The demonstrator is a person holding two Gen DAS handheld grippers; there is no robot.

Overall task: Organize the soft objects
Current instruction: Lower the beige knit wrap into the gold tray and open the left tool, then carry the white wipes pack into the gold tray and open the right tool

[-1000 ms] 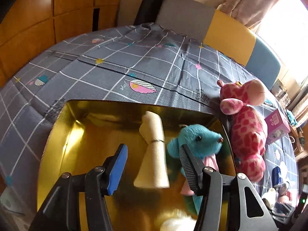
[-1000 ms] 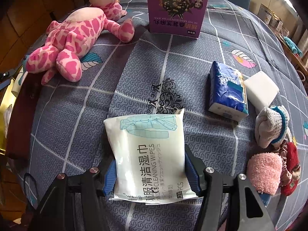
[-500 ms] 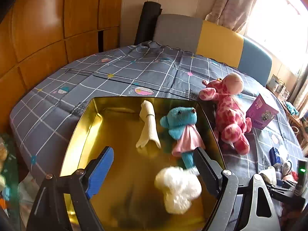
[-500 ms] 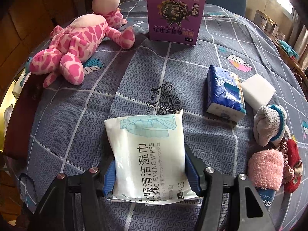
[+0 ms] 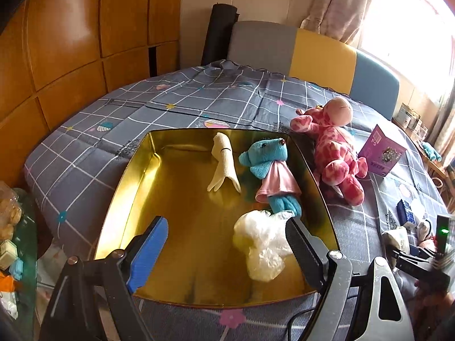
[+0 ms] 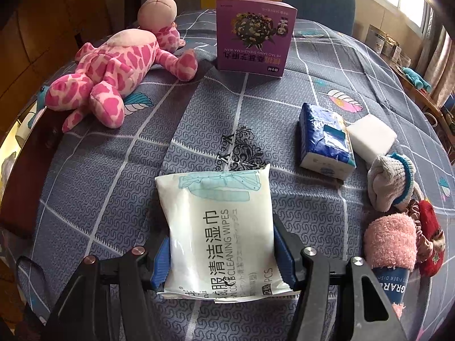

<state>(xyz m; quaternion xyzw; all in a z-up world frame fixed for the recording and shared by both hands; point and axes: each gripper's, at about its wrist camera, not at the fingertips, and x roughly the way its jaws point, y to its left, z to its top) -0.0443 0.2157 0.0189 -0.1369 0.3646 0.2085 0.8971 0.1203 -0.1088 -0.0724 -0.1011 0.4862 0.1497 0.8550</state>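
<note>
My left gripper (image 5: pixel 227 244) is open and empty above the near end of a gold tray (image 5: pixel 128 182). In the tray lie a cream sock (image 5: pixel 223 164), a blue teddy (image 5: pixel 270 167) and a white crumpled bag (image 5: pixel 261 244). A pink giraffe plush (image 5: pixel 335 153) lies on the cloth just right of the tray; it also shows in the right wrist view (image 6: pixel 113 68). My right gripper (image 6: pixel 220 255) is shut on a white pack of wet wipes (image 6: pixel 219 221) over the table.
A purple box (image 6: pixel 254 37) stands at the back. A blue tissue pack (image 6: pixel 324 139), a white sponge (image 6: pixel 371 136), a grey knit sock (image 6: pixel 389 182), a pink fluffy roll (image 6: pixel 391 244) and a red scrunchie (image 6: pixel 429 230) lie at the right. Chairs (image 5: pixel 312 54) stand behind the table.
My left gripper has pulled back and up from the tray and opened wider; the white bag now lies in the tray. My right gripper keeps hold of the wipes, nearly still.
</note>
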